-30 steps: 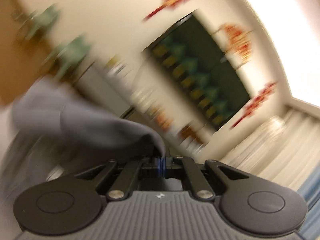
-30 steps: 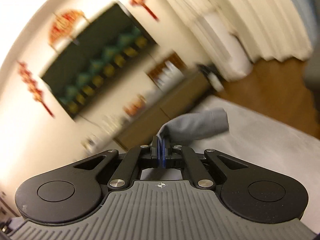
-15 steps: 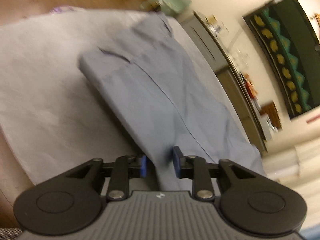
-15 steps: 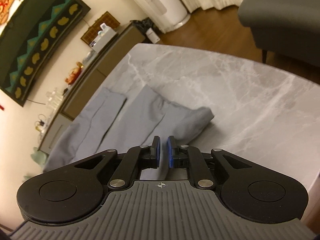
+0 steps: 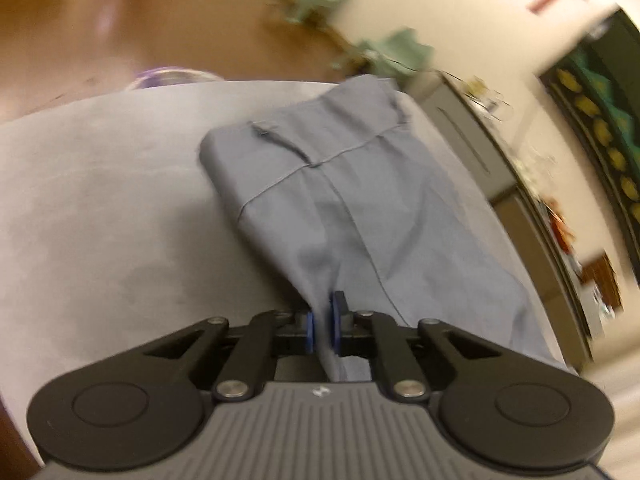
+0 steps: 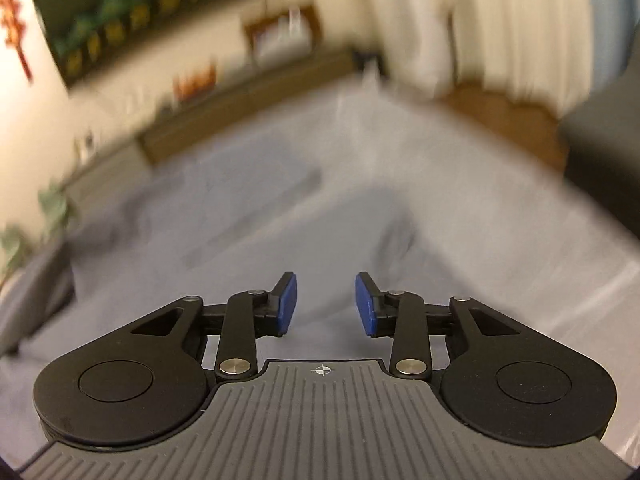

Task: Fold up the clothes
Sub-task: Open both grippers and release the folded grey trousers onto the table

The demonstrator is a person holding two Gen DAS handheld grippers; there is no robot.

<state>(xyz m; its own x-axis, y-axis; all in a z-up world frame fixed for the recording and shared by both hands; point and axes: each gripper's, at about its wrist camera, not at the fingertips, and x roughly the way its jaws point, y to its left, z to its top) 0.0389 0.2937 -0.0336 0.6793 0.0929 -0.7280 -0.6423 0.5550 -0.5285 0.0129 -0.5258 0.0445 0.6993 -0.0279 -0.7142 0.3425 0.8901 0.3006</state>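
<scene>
Grey table (image 5: 100, 208) holds blue-grey trousers (image 5: 360, 200) | left gripper (image 5: 321, 322) closing on hem fold | right gripper (image 6: 326, 304) opening, nothing between | next probably regrip, fold over

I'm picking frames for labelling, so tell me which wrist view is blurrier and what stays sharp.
Right wrist view: heavy motion smear over the garment and room, only the right claw crisp. Left wrist view: milder blur, the garment's seams readable, the left claw sharp, the walls bowed by the fisheye.
</scene>
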